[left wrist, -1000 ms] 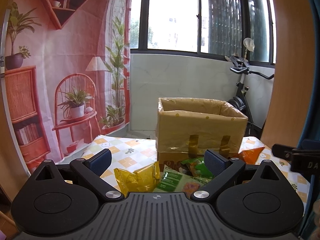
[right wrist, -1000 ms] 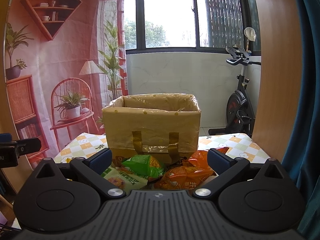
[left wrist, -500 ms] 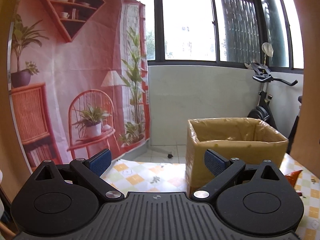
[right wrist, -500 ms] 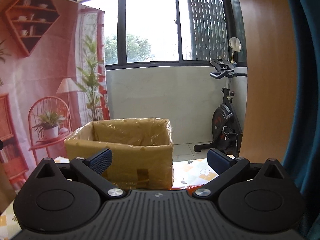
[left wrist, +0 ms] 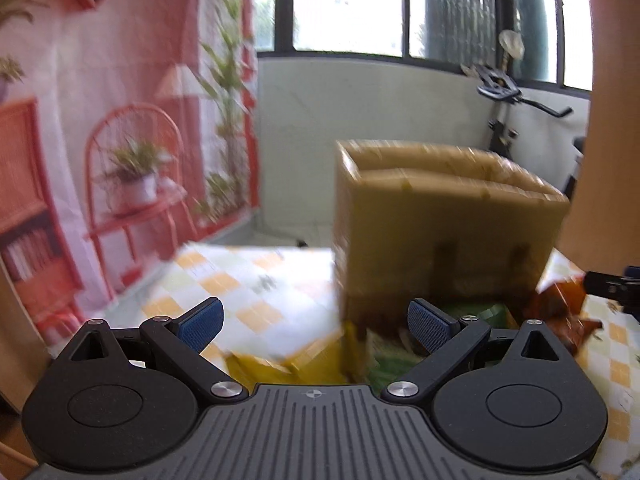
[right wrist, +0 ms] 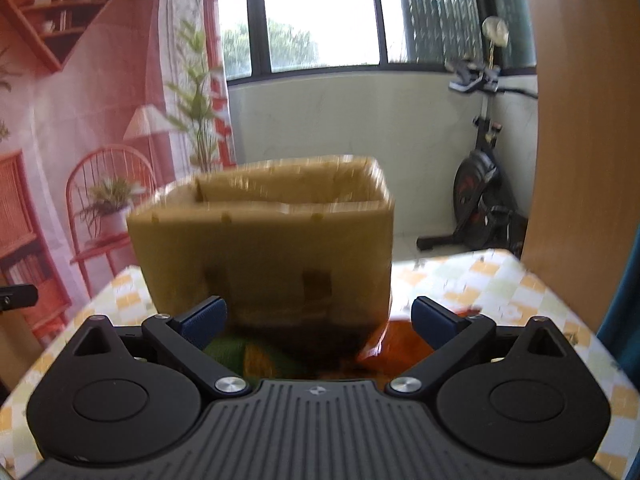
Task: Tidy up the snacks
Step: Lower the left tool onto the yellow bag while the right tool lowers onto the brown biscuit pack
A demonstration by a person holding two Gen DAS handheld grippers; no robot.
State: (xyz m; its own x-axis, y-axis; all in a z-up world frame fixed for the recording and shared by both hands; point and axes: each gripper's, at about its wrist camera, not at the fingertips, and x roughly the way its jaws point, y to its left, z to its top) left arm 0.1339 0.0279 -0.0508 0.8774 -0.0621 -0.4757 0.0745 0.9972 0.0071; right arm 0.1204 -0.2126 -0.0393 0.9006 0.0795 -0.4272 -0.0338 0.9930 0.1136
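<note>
while both views are blurring, the left gripper [left wrist: 314, 322] is gaping empty. the right gripper [right wrist: 318, 320] is gaping too, facing the box [right wrist: 264, 240] and snacks [right wrist: 396, 340] on the desk [right wrist: 500, 280].

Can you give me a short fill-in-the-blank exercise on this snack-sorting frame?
1. Both the left gripper and the right gripper are ___, holding nothing.
2. The cardboard box is open at its ___.
3. The snack packets lie on the table in ___ of the box, on the camera side.
4. Right of the box, on the floor, stands an exercise ___.

Missing words: open; top; front; bike
</note>
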